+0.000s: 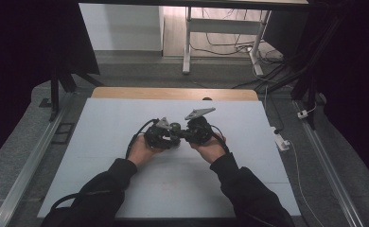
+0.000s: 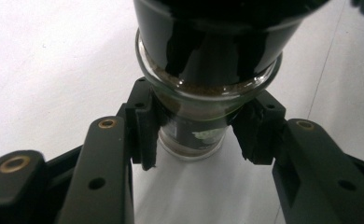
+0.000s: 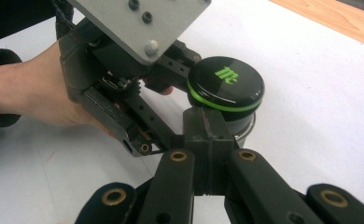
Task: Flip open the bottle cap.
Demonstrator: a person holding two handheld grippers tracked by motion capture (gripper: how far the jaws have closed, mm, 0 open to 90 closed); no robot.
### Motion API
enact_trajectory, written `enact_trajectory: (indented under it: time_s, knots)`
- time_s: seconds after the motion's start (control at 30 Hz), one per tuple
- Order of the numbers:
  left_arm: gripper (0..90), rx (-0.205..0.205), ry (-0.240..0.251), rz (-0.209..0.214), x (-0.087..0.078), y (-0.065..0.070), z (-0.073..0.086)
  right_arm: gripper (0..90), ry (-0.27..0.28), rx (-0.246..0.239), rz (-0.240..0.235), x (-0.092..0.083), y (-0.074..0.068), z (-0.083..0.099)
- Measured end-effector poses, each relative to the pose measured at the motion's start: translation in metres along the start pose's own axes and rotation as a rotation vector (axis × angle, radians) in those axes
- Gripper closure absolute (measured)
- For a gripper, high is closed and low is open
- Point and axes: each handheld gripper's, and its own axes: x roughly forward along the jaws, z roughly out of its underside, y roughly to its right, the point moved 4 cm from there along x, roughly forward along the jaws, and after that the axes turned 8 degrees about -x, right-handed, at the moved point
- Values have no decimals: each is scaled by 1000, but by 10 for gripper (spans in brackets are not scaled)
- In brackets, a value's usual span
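My left gripper (image 2: pixel 196 135) pinches the glass jar (image 2: pixel 203 100) by its body, pads tight on both sides, out on the middle of the white bench (image 1: pixel 126 189), well away from its edges. Its black lid (image 3: pixel 226 83) is on. My right gripper (image 3: pixel 207 140) has its jaws pressed together, empty, just beside the lid.

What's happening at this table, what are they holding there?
A person sits at a white table with a hand-held gripper in each hand. The left gripper clamps a small glass jar of brownish contents by its body, just under the black lid with the green ring and logo. The right gripper has its fingers pressed together with nothing between them, right beside the lid. Both hands meet at the middle of the table.
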Motion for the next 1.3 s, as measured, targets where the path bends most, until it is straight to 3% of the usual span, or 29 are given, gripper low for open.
enact_trajectory:
  time_s: [0.03, 0.27, 0.33, 0.9, 1.3]
  knots:
    - [540, -20, 16, 0, 1, 1, 0, 897, -2, -4, 2, 1, 0, -1]
    - [541, -16, 16, -3, 1, 1, 0, 897, 3, -12, 5, 2, -1, -4]
    - [541, 5, -1, -4, 0, 0, 0, 897, 6, -11, 7, 1, 0, -5]
    - [541, 8, -1, -6, 0, 0, 1, 898, 23, -26, 29, 0, 9, -17]
    - [541, 5, 3, -5, 0, 0, 1, 898, 45, -3, 51, -1, 21, -26]
